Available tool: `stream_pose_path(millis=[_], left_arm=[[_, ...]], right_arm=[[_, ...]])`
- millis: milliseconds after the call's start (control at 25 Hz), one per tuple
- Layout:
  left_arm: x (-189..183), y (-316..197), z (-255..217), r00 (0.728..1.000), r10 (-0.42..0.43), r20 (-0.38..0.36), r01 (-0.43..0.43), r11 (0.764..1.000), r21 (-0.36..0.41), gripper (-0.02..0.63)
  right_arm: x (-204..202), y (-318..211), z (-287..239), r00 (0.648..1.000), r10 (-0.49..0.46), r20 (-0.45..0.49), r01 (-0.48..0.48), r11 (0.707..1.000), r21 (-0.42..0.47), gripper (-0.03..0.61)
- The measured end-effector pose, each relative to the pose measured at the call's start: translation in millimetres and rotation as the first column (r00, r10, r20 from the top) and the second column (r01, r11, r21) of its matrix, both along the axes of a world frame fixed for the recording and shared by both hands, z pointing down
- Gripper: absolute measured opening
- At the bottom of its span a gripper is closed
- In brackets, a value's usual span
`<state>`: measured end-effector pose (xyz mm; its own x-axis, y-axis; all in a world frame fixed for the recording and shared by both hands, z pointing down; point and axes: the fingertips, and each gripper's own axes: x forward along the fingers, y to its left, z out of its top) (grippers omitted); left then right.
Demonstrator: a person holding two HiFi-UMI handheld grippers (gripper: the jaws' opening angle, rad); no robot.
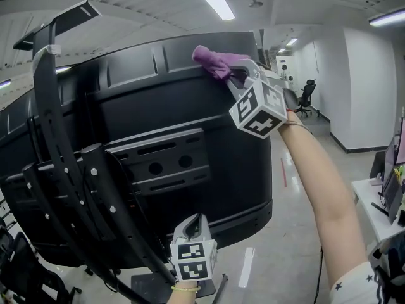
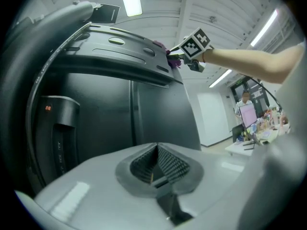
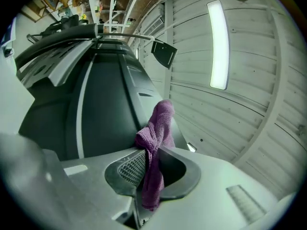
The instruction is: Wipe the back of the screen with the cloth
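The large black back of the screen (image 1: 190, 106) fills the head view, tilted towards me. A purple cloth (image 1: 215, 60) is pressed against its upper edge, held by my right gripper (image 1: 237, 75), which is shut on it. In the right gripper view the cloth (image 3: 156, 143) hangs between the jaws over the dark panel (image 3: 96, 114). My left gripper (image 1: 195, 223) hovers low beneath the screen's lower edge; its jaws stand shut with nothing between them (image 2: 156, 164). The left gripper view also shows the screen back (image 2: 115, 114) and the right gripper (image 2: 180, 56) high up with the cloth (image 2: 169, 54).
A black stand arm and mounting bracket (image 1: 69, 176) run down the screen's left side. The stand base (image 1: 149, 287) rests on the floor below. An office chair (image 1: 307, 97) stands far down the corridor, and a desk (image 1: 380, 208) sits at the right.
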<state>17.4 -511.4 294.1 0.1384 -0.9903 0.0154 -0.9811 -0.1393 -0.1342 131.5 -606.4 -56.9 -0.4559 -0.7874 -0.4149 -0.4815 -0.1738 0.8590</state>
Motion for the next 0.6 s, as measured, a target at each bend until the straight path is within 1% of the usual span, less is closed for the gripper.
stream_pose_path(millis=[80,200,320,440,520,600], left_arm=[[6.2,0.4,3.4,1.0,0.001,0.008,-0.001,1.0,0.004,0.008],[16.3,1.9,10.3,1.0,0.011,0.003,-0.011,1.0,-0.003,0.008],[26.6,4.3,19.4,1.0,0.022,-0.009,-0.022,1.0,-0.011,0.008],[33.7,8.9,28.8,0.999,0.03,-0.014,-0.03,1.0,-0.005,0.008],[35.7,13.8,36.3,0.999,0.032,-0.019,-0.032,0.999,-0.002,0.008],[34.8,19.6,47.8,0.999,0.024,-0.028,-0.024,1.0,-0.015,0.008]], right_arm=[[-5.1,3.0,26.0,0.999,-0.019,-0.038,0.018,1.0,-0.009,0.049],[-8.8,4.9,75.9,0.995,-0.037,-0.092,0.033,0.998,-0.045,0.049],[-7.3,9.0,131.3,0.992,-0.053,-0.112,0.043,0.995,-0.086,0.049],[-6.7,14.3,191.7,0.986,-0.068,-0.152,0.044,0.987,-0.157,0.049],[-6.3,16.3,236.4,0.977,-0.068,-0.2,0.027,0.979,-0.202,0.049],[-6.3,19.5,280.4,0.968,-0.077,-0.24,0.016,0.969,-0.247,0.049]])
